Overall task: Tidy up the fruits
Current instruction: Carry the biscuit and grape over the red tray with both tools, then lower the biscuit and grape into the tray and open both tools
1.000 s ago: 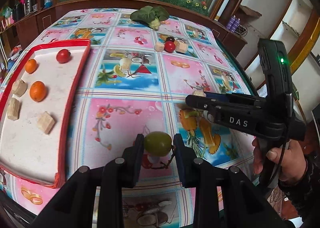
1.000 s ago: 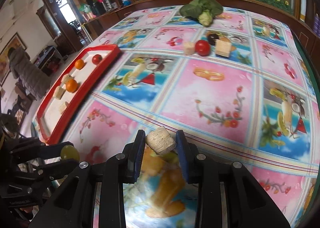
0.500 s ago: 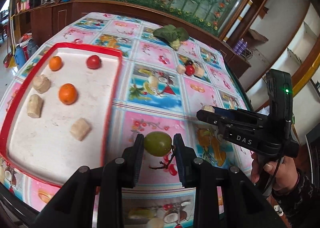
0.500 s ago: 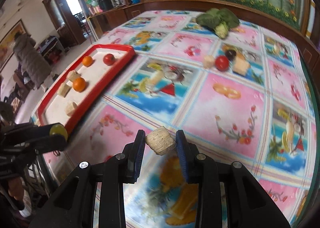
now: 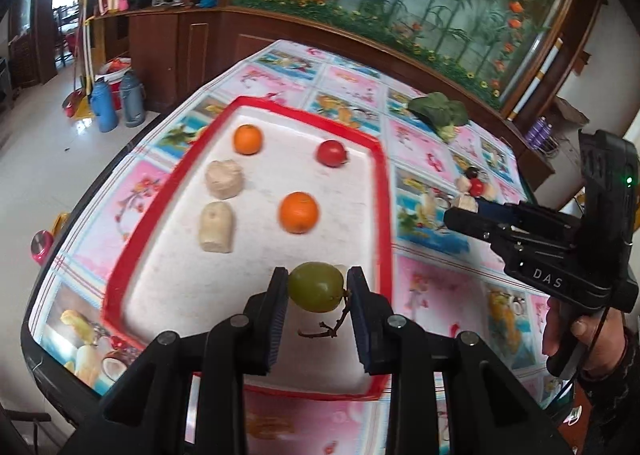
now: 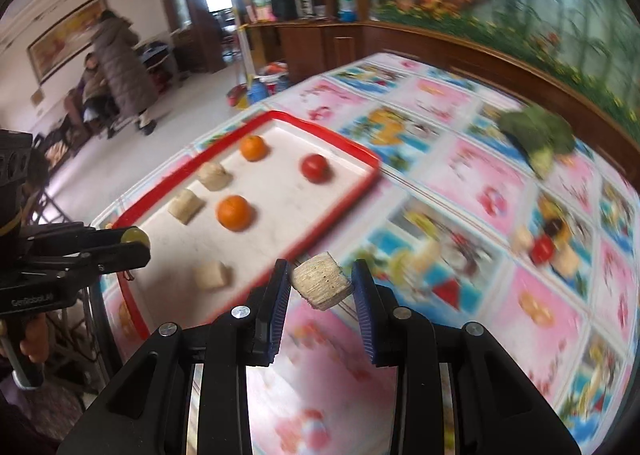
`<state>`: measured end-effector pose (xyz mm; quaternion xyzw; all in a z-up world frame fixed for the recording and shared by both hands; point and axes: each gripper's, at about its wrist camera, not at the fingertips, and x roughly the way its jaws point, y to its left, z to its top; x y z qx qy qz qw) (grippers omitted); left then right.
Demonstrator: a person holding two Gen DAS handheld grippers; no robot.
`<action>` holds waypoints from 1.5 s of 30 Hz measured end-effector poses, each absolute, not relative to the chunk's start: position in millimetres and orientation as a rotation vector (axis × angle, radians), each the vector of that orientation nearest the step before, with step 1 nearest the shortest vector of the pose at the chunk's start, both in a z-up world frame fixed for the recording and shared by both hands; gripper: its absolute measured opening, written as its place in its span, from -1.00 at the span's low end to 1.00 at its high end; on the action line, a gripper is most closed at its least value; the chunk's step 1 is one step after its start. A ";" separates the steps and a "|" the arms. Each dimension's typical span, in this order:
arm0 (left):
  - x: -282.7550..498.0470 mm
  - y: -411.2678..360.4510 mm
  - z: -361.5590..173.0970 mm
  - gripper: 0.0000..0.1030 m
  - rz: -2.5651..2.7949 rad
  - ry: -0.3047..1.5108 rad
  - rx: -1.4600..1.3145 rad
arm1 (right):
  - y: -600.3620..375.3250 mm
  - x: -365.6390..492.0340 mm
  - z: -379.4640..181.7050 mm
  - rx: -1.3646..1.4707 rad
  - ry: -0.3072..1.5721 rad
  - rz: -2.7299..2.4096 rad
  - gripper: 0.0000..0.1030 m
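Since second ago, your left gripper (image 5: 317,292) swung over red tray (image 5: 382,191), jaws clamping green grape (image 5: 316,286); right gripper (image 6: 322,286) closer too, gripping beige chunk (image 6: 322,285).

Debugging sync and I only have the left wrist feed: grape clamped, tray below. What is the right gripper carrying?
Observer: The right gripper is shut on a ridged beige chunk, pinched between its blue pads.
Operator: Is it over the tray?
Observer: It doesn't look so. In the right wrist view the chunk appears over the tablecloth, just outside the red rim.
Operator: Anything behind my grape?
Observer: Yes, a pale piece lies on the tray near that corner. Your feed shows only a sliver of it.
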<state>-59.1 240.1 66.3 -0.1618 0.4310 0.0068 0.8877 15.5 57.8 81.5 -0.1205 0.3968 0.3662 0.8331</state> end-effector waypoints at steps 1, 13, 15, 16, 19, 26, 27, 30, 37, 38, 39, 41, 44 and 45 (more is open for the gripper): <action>-59.1 244.9 61.9 -0.37 0.028 0.901 -0.342 | 65.3 15.4 80.8 -0.268 0.834 0.789 -0.41; -59.6 267.1 32.5 -0.37 0.075 0.948 -0.369 | 133.7 29.9 49.2 -0.344 0.852 0.850 -0.41; -58.6 268.5 30.8 -0.37 0.078 0.949 -0.365 | 136.5 32.5 44.3 -0.349 0.863 0.848 -0.41; -58.0 269.1 30.1 -0.37 0.079 0.951 -0.363 | 138.5 33.6 41.8 -0.353 0.869 0.848 -0.41; -56.9 270.9 27.6 -0.37 0.079 0.955 -0.362 | 142.1 36.3 35.0 -0.366 0.887 0.842 -0.41; -51.7 271.9 21.8 -0.37 0.108 0.969 -0.317 | 150.3 40.4 26.0 -0.355 0.913 0.842 -0.41; -50.7 271.7 20.8 -0.37 0.112 0.970 -0.307 | 151.9 40.8 24.0 -0.356 0.918 0.842 -0.41; -47.5 273.2 16.2 -0.37 0.119 0.977 -0.306 | 152.1 42.3 23.1 -0.346 0.914 0.840 -0.41; -48.1 269.8 15.4 -0.36 0.134 0.972 -0.278 | 150.4 44.3 18.8 -0.358 0.919 0.832 -0.40; -47.7 268.6 15.5 -0.35 0.136 0.973 -0.272 | 151.3 44.1 18.4 -0.363 0.919 0.833 -0.38; -47.8 268.3 15.5 -0.35 0.137 0.973 -0.270 | 152.1 43.7 18.0 -0.367 0.918 0.836 -0.36; -47.9 269.1 15.7 -0.34 0.137 0.977 -0.278 | 153.6 42.8 17.2 -0.381 0.913 0.836 -0.35; -48.0 271.6 16.3 -0.31 0.139 0.985 -0.292 | 154.8 42.4 17.2 -0.392 0.913 0.832 -0.35; -48.5 272.1 16.5 -0.26 0.142 0.987 -0.294 | 154.9 42.7 17.4 -0.392 0.914 0.830 -0.35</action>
